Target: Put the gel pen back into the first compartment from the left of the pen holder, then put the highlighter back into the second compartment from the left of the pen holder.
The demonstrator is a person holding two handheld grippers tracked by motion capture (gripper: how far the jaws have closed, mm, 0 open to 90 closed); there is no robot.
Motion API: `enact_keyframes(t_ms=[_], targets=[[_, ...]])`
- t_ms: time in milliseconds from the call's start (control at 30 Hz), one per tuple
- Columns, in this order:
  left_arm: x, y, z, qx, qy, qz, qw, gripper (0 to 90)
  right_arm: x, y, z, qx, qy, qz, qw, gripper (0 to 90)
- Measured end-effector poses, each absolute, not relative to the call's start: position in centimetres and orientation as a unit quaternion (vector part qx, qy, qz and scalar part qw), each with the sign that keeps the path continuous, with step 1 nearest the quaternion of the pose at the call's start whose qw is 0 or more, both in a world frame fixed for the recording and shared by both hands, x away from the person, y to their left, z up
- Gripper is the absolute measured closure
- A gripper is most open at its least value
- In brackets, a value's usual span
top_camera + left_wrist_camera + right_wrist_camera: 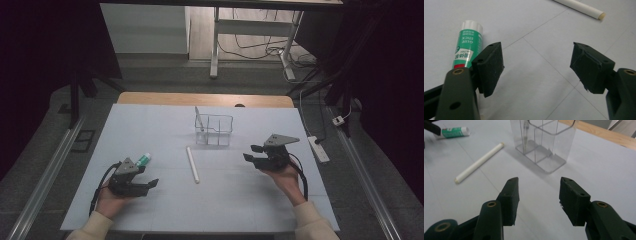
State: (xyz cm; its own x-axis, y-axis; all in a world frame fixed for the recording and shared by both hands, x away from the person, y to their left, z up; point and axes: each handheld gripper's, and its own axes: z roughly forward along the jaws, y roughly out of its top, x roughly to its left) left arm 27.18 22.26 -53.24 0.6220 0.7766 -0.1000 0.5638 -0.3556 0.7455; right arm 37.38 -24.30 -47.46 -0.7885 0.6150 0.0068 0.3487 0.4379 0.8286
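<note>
Both grippers, left (537,66) and right (539,200), gape empty. A glue stick (467,43) lies beside the left jaw, its label readable up close; a white stick (193,164) and clear box (214,130) lie ahead.

- The left gripper (150,184) and the right gripper (252,153) are dark green-black, each topped by a grey three-cornered plate.
- A black cable trails back from each.
- The fingers (489,67) are thick, dark blocks with flat faces, set with small screw holes.
- Brass-coloured rivets sit at the finger joints.
- Both hands wear cream-coloured sleeves (312,220).
</note>
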Motion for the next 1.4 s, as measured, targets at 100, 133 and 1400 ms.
enact_keyframes(t_ms=[100, 133, 1400], targets=[[27.2, 22.3, -53.2, 0.811, 0.414, 0.136, 0.390, 26.3, 36.7, -25.1, -47.9, 0.290, 0.836, 0.441, 0.151, 49.2], [27.2, 22.4, -53.2, 0.811, 0.414, 0.137, 0.390, 26.4, 36.5, -25.4, -48.0, 0.291, 0.836, 0.441, 0.150, 49.0], [27.3, 23.4, -50.7, 0.801, 0.424, 0.151, 0.395, 27.2, 34.5, -27.7, -49.3, 0.289, 0.843, 0.426, 0.159, 47.8]])
